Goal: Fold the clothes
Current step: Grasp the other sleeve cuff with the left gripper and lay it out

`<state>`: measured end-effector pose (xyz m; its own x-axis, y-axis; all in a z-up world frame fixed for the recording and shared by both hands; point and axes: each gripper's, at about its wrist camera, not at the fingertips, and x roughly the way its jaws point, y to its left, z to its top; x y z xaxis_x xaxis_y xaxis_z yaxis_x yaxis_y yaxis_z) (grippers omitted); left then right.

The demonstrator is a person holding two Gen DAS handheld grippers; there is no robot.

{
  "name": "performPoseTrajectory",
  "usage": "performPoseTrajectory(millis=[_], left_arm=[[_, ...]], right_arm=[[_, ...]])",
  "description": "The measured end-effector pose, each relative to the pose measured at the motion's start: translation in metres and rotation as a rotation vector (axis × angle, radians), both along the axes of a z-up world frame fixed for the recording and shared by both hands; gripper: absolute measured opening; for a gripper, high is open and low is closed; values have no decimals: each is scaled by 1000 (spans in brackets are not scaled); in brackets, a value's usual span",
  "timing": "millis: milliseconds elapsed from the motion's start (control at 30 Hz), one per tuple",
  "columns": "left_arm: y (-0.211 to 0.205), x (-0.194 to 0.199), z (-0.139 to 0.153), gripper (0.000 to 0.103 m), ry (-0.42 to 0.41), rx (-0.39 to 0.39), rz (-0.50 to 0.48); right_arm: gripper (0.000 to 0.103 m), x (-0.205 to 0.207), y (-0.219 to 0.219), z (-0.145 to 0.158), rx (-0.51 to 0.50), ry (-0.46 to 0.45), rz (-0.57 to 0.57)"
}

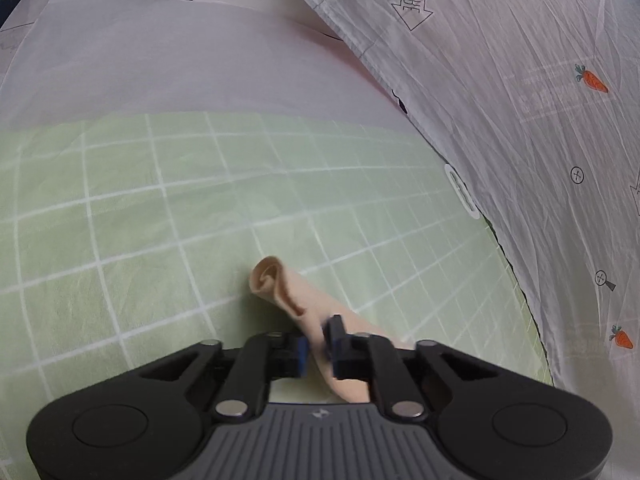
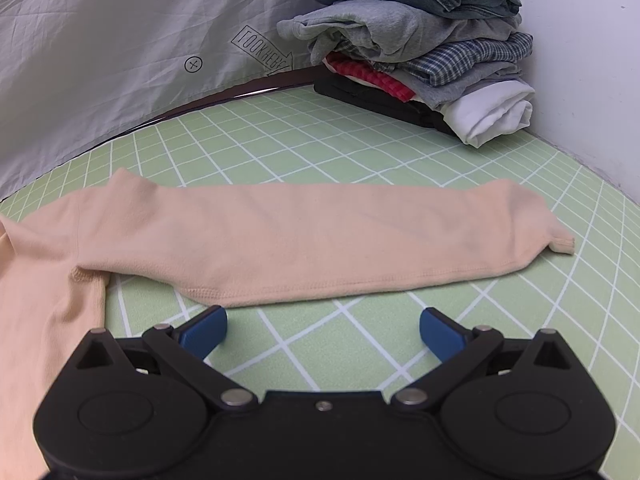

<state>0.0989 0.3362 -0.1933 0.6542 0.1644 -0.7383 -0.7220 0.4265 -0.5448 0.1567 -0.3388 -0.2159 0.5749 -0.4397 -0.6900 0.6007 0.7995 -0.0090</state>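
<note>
Left wrist view. The left claw point(image 1: 316, 350) sits at lower centre, its blue-padded fingers point(image 1: 303, 354) closed down on a strip of the peach-coloured knit garment point(image 1: 296, 300). The pinched cloth runs from between the pads up and to the left, ending in a curled, rolled tip just above frame centre-bottom. Under it lies the pale green mat with a white grid point(image 1: 160, 208), partly covered by a thin translucent white sheet point(image 1: 160, 64) across the upper half of the frame. A creased white printed cloth with small carrots, arrows and crossed circles point(image 1: 520, 100) fills the right side and upper right. A pale rounded object at top centre is too blurred to identify.

Right wrist view. The right claw point(image 2: 323, 330) is at lower centre, spread wide with nothing between its blue pads point(image 2: 208, 330), hovering just beside the near hem of the garment. One long sleeve of the peach garment lies flat across the middle of the frame, cuff toward the right; the body of the garment extends off the lower left edge. The same green grid mat shows beneath. In the upper right corner, against a white wall point(image 2: 592, 80), stands a stack of folded clothes in denim, grey, plaid, red, white and black point(image 2: 420, 48). The printed white cloth occupies the upper left.
</note>
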Motion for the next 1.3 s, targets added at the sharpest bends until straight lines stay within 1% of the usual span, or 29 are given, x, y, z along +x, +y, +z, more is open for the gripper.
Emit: performPoseTrajectory(millis=[200, 233, 300, 367, 400, 467, 533, 667, 700, 733, 833, 900, 933, 967, 1033, 1067, 1133, 1233, 1300], left_arm=[[1, -12, 18, 4, 32, 154, 26], [2, -13, 19, 4, 50, 180, 33], [5, -15, 13, 4, 146, 221, 39], [7, -17, 12, 7, 174, 231, 15], [7, -18, 12, 11, 187, 238, 3], [1, -15, 17, 14, 199, 262, -24], [-6, -11, 23, 29, 205, 285, -53], [-22, 5, 43, 40, 182, 301, -78], [-27, 10, 48, 45, 176, 307, -92], [-35, 17, 53, 49, 166, 327, -127], [-57, 44, 64, 56, 144, 385, -246], [-74, 71, 64, 59, 130, 400, -359], [-83, 87, 62, 63, 130, 392, -421], [-92, 103, 59, 65, 132, 384, -483], [-112, 134, 53, 66, 138, 371, -608], [-126, 151, 48, 66, 127, 375, -679], [-146, 181, 42, 68, 122, 384, -785], [-180, 224, 35, 72, 118, 411, -909], [-201, 247, 30, 72, 107, 421, -991]], right_arm=[[103, -1, -1, 1, 3, 5, 9], [103, -1, -1, 1, 2, 4, 8], [103, -1, 0, 0, -1, 3, 5], [103, -1, 1, 0, -3, 1, 2], [103, -1, 1, 0, -1, 2, 1], [103, 0, 0, 1, 4, 11, -2], [103, 4, 0, 3, 10, 37, -6], [103, 20, 4, 12, -32, 132, 30], [103, 23, 5, 14, -41, 140, 40], [103, 27, 7, 17, -46, 129, 49], [103, 41, 12, 26, -38, 96, 73], [103, 55, 17, 28, -38, 82, 108], [103, 66, 21, 28, -43, 83, 144], [103, 77, 26, 28, -49, 83, 180], [103, 99, 34, 27, -58, 85, 248], [103, 110, 37, 25, -62, 90, 274], [103, 133, 43, 21, -63, 99, 323], [103, 167, 46, 14, -23, 89, 375], [103, 186, 51, 9, -22, 93, 421]])
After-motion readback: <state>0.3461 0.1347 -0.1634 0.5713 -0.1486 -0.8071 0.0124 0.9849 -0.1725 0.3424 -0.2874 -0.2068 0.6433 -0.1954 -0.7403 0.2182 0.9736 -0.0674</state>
